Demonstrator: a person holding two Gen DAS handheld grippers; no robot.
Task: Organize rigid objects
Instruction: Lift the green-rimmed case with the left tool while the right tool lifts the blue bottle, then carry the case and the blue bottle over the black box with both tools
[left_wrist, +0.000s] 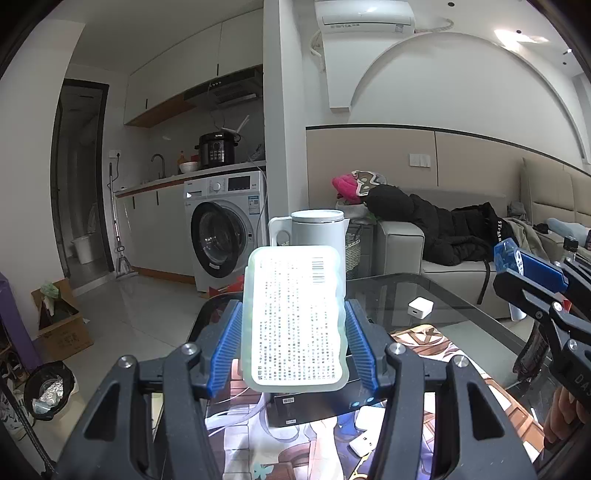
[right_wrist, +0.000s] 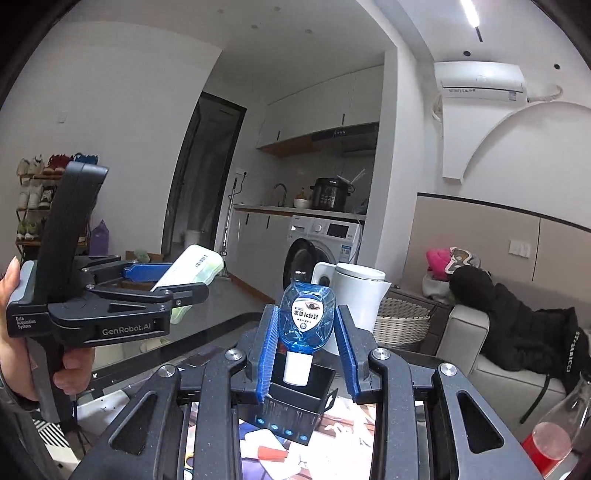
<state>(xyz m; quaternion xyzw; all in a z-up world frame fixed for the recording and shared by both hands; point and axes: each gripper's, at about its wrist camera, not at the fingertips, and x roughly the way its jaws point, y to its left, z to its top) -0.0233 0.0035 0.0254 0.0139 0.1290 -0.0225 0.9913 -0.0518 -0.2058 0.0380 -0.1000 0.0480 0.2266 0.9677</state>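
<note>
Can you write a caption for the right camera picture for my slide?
Right gripper holds a blue bottle upside down above an open black box, while the left gripper lifts a pale green case.

A white-walled flat with a pale tiled floor (left_wrist: 122, 310): a kitchen nook holds a washing machine (left_wrist: 225, 229) under the counter, a black cooker (left_wrist: 217, 149) and white cupboards (left_wrist: 192, 66) above. An air conditioner (left_wrist: 365, 16) hangs over an arched wall. A grey sofa (left_wrist: 443, 266) carries dark clothing (left_wrist: 443, 225); a shoe rack (right_wrist: 33, 199) stands by the far wall.
</note>
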